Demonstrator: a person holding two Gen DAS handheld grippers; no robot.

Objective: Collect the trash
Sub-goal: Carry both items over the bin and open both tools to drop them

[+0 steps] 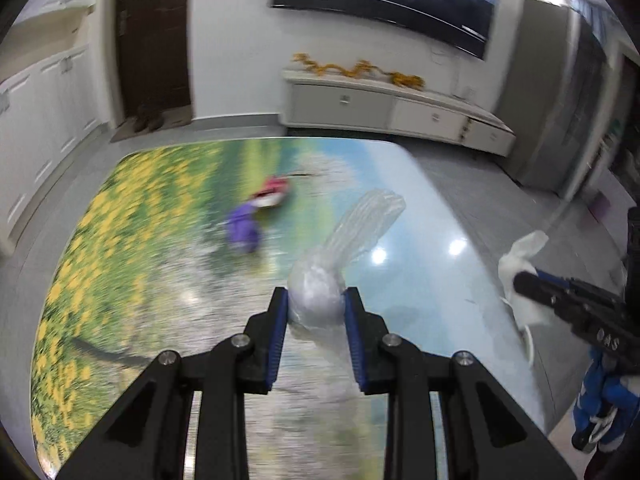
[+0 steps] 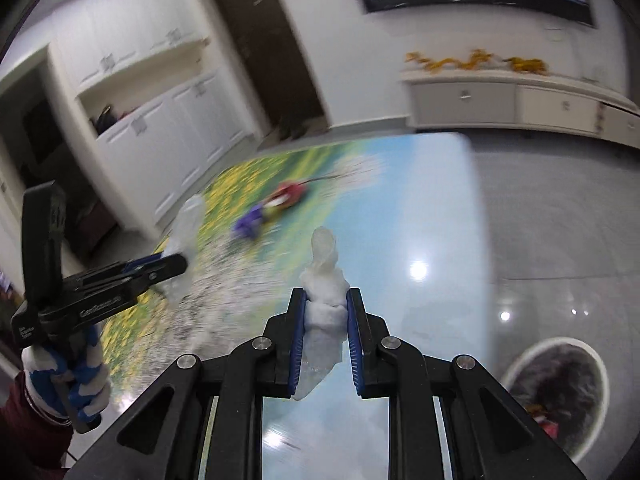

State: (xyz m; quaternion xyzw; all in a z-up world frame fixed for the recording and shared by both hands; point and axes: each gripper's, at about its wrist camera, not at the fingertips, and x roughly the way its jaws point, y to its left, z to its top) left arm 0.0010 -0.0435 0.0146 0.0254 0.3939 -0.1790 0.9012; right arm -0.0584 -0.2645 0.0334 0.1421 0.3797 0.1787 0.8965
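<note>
My left gripper [image 1: 315, 300] is shut on a crumpled clear plastic wrap [image 1: 348, 240] and holds it above the table [image 1: 160, 280]. My right gripper [image 2: 326, 302] is shut on a wad of white tissue [image 2: 325, 276], also above the table [image 2: 432, 208]. In the left wrist view the right gripper [image 1: 524, 280] with the tissue [image 1: 520, 256] shows at the right edge. In the right wrist view the left gripper [image 2: 176, 266] with the plastic wrap [image 2: 186, 232] shows at the left. A purple wrapper [image 1: 242, 228] and a red and white wrapper [image 1: 274, 192] lie mid-table.
The table has a glossy landscape print. A white waste bin [image 2: 560, 392] with a dark liner and some trash stands on the floor right of the table. A low white cabinet [image 1: 392, 108] lines the far wall under a TV. Both views are motion-blurred.
</note>
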